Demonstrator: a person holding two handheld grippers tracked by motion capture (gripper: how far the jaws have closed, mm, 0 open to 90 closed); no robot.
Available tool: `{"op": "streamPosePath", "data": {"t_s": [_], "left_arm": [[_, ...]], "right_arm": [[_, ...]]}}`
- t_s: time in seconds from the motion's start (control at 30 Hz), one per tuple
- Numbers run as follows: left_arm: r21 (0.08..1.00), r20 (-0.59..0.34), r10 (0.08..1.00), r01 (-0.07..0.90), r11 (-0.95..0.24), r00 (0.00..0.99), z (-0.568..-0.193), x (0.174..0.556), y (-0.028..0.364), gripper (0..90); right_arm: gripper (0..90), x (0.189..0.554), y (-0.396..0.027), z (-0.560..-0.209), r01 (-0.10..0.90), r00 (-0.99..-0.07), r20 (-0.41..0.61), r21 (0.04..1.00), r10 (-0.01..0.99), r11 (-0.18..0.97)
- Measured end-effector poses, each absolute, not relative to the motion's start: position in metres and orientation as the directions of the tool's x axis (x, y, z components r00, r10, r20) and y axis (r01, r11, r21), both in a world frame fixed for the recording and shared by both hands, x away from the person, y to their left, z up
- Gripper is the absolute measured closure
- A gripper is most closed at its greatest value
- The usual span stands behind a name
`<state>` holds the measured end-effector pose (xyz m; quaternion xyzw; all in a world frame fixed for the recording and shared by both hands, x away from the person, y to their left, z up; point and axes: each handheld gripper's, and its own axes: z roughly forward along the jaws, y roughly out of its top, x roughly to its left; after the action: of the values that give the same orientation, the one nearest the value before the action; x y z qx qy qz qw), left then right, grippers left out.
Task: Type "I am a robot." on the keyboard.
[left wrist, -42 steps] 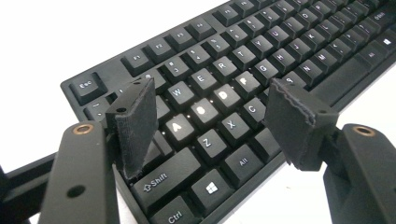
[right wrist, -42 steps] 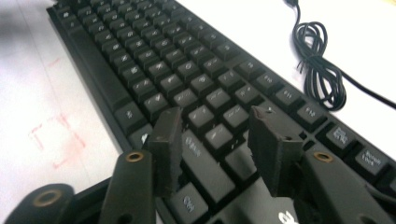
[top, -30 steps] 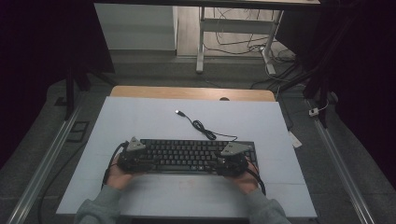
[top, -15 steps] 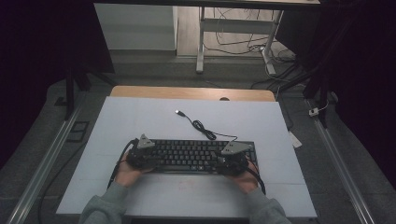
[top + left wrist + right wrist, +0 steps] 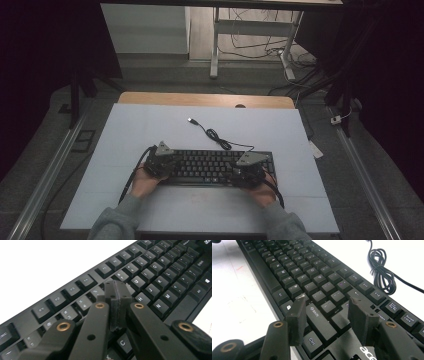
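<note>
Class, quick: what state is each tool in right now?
Left tool: shut, pads together, holding nothing, over the keyboard.
Right tool: open, empty, above the keyboard's right end.

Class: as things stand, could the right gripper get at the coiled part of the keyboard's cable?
Probably yes: the right gripper is open over the keyboard, and the cable coil lies on bare table just beyond it.
</note>
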<state>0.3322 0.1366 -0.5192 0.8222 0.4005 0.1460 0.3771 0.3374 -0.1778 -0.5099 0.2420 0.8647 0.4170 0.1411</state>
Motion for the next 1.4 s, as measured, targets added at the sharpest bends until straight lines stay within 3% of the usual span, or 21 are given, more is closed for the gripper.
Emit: {"op": "streamPosePath", "data": {"t_s": [0.77,1.1,1.23,1.4], "left_arm": [[0.718,-0.047,0.778,0.563,-0.410,0.627,-0.525,0.339,0.126,88.8],[0.792,-0.092,0.795,0.528,-0.306,0.599,-0.499,0.327,0.149,88.1],[0.794,-0.111,0.799,0.536,-0.287,0.591,-0.496,0.321,0.158,77.6],[0.776,-0.132,0.798,0.562,-0.286,0.588,-0.495,0.314,0.166,52.9]], "right_arm": [[48.1,0.338,-0.177,-0.512,0.305,-0.843,-0.043,0.782,0.537,0.543],[48.0,0.339,-0.179,-0.511,0.305,-0.840,-0.041,0.789,0.542,0.533],[47.9,0.339,-0.179,-0.510,0.308,-0.837,-0.042,0.788,0.545,0.533],[47.7,0.340,-0.180,-0.511,0.309,-0.836,-0.039,0.791,0.547,0.529]]}}
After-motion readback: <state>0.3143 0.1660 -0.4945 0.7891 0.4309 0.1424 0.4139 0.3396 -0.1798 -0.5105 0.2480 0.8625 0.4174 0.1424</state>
